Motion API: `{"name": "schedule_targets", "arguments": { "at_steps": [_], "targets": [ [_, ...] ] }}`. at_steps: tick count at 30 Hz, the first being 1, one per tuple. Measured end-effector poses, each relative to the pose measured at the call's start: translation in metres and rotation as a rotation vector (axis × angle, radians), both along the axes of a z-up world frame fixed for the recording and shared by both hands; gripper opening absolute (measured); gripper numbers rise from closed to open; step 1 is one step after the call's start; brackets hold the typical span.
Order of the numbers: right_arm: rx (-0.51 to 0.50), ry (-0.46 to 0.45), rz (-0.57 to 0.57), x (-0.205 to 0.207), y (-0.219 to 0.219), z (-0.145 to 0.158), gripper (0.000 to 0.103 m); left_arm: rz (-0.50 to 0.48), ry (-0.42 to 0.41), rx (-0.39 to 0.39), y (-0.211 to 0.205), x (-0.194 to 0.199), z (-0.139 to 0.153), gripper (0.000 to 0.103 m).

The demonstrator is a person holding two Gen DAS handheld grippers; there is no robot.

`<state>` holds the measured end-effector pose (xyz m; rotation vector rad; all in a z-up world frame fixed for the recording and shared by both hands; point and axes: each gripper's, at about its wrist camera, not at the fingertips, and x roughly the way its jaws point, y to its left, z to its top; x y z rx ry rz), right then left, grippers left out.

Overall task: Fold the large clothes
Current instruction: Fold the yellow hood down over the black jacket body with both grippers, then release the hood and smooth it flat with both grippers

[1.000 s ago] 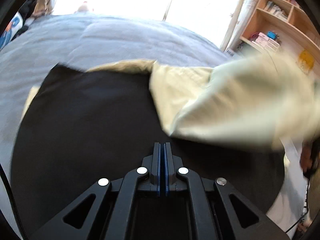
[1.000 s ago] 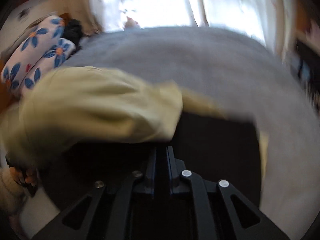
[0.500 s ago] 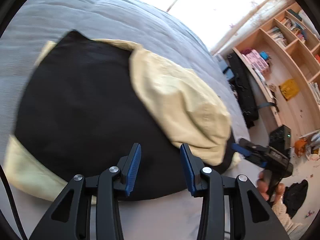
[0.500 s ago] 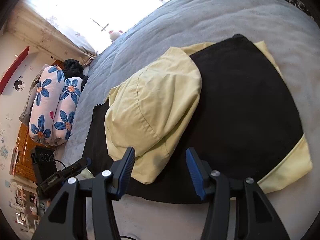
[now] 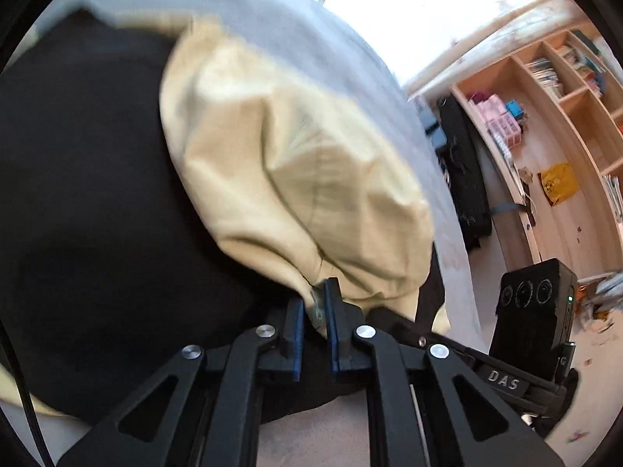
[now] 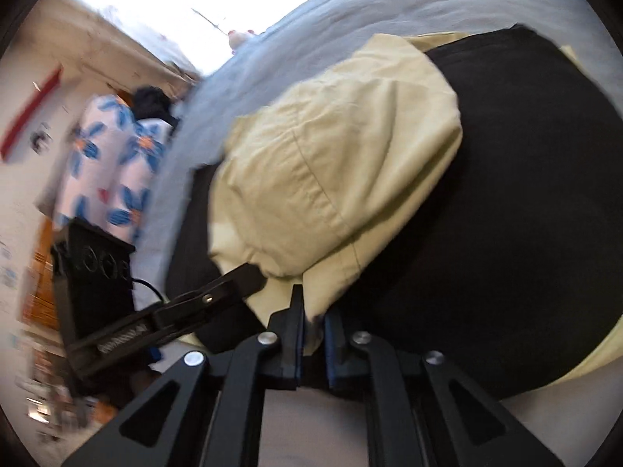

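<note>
A large garment lies on the grey bed: a black body with a pale yellow folded part lying over it. My left gripper is shut on the near edge of the yellow part. My right gripper is shut on the same yellow edge, a little to the side. Each gripper also shows in the other's view: the right one at lower right, the left one at left, its tip on the yellow cloth.
The grey bed cover runs back to a bright window. Wooden shelves with books and boxes stand at right. Blue-flowered pillows sit beside the bed at left. A dark bag leans by the bed.
Both grippers were open above the garment half a second ago. They have come down and shut on the near edge of the yellow part.
</note>
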<state>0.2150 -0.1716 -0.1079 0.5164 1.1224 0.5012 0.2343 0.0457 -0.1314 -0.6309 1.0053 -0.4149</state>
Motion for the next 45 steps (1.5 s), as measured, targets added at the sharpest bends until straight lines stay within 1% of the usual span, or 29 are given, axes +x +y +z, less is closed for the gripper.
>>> {"name": "schedule_targets", "arguments": {
  "at_steps": [2,4,5,6,7,8,9,10,11,13,15,17,19,20,22,24,26,27,28,29,30,31,32,33,35,38,39,42,45],
  "targets": [
    [0.042,-0.023,0.023,-0.003,0.01,0.006,0.008,0.016,-0.064,0.057,0.009,-0.008,0.022,0.007],
    [0.043,-0.025,0.049,-0.005,0.028,0.003,0.009,0.03,-0.072,0.147,0.019,-0.013,0.031,0.007],
    [0.015,-0.014,0.058,-0.005,0.037,-0.003,0.012,0.037,-0.057,0.188,0.021,-0.011,0.026,0.007],
    [-0.042,0.013,0.069,-0.005,0.048,-0.012,0.017,0.048,-0.01,0.23,0.024,-0.008,0.016,0.007],
    [-0.094,0.035,0.074,-0.005,0.057,-0.019,0.017,0.051,0.035,0.248,0.025,-0.005,0.007,0.008],
    [-0.142,0.046,0.084,-0.008,0.064,-0.023,0.018,0.047,0.098,0.249,0.028,-0.004,-0.006,0.008],
    [-0.167,0.034,0.097,-0.012,0.067,-0.021,0.019,0.046,0.117,0.218,0.032,-0.006,-0.011,0.009],
    [-0.188,0.013,0.115,-0.016,0.068,-0.015,0.02,0.049,0.115,0.205,0.035,-0.009,-0.011,0.009],
    [-0.208,-0.002,0.127,-0.02,0.067,-0.01,0.021,0.047,0.104,0.214,0.035,-0.013,-0.006,0.011],
    [-0.261,-0.046,0.142,-0.029,0.062,0.007,0.022,0.045,0.067,0.299,0.033,-0.021,0.006,0.02],
    [-0.297,-0.114,0.133,-0.035,0.052,0.027,0.022,0.052,0.005,0.354,0.034,-0.03,0.022,0.022],
    [-0.312,-0.17,0.106,-0.035,0.044,0.045,0.022,0.062,-0.05,0.374,0.036,-0.034,0.038,0.023],
    [-0.296,-0.226,0.06,-0.028,0.04,0.061,0.022,0.086,-0.108,0.374,0.034,-0.031,0.055,0.025],
    [-0.292,-0.245,0.043,-0.021,0.04,0.065,0.022,0.095,-0.132,0.365,0.033,-0.027,0.061,0.026],
    [-0.32,-0.267,0.007,-0.001,0.046,0.068,0.022,0.1,-0.159,0.361,0.033,-0.015,0.071,0.038],
    [-0.318,-0.271,0.005,0.016,0.054,0.064,0.022,0.117,-0.166,0.366,0.025,0.008,0.071,0.039],
    [-0.299,-0.228,0.022,0.037,0.064,0.049,0.022,0.12,-0.144,0.347,0.02,0.026,0.062,0.039],
    [-0.296,-0.205,0.029,0.041,0.063,0.041,0.022,0.115,-0.116,0.331,0.018,0.036,0.055,0.039],
    [-0.301,-0.18,0.033,0.046,0.064,0.032,0.022,0.107,-0.094,0.32,0.023,0.036,0.046,0.039],
    [-0.319,-0.158,0.033,0.05,0.065,0.021,0.022,0.097,-0.05,0.317,0.021,0.043,0.033,0.039],
    [-0.356,-0.142,0.027,0.051,0.064,0.012,0.021,0.093,-0.013,0.33,0.018,0.047,0.021,0.039],
    [-0.414,-0.13,0.009,0.052,0.059,0.002,0.019,0.087,0.023,0.361,0.018,0.05,0.008,0.038],
    [-0.445,-0.129,-0.005,0.051,0.051,-0.004,0.018,0.081,0.033,0.379,0.019,0.051,0.0,0.038],
    [-0.441,-0.13,-0.013,0.049,0.044,-0.008,0.014,0.073,0.028,0.378,0.019,0.05,-0.004,0.038],
    [-0.41,-0.127,-0.022,0.043,0.028,-0.012,0.009,0.064,-0.008,0.383,0.018,0.045,-0.004,0.038],
    [-0.402,-0.117,-0.027,0.038,0.024,-0.007,0.009,0.067,-0.007,0.42,0.011,0.045,0.002,0.038],
    [-0.404,-0.109,-0.027,0.037,0.025,-0.003,0.012,0.071,-0.002,0.426,0.009,0.044,0.006,0.038],
    [-0.404,-0.105,-0.033,0.032,0.029,0.01,0.013,0.08,-0.007,0.426,0.003,0.038,0.023,0.038],
    [-0.367,-0.143,-0.033,0.02,0.028,0.035,0.013,0.094,-0.067,0.456,0.001,0.017,0.055,0.038]
  ]
}}
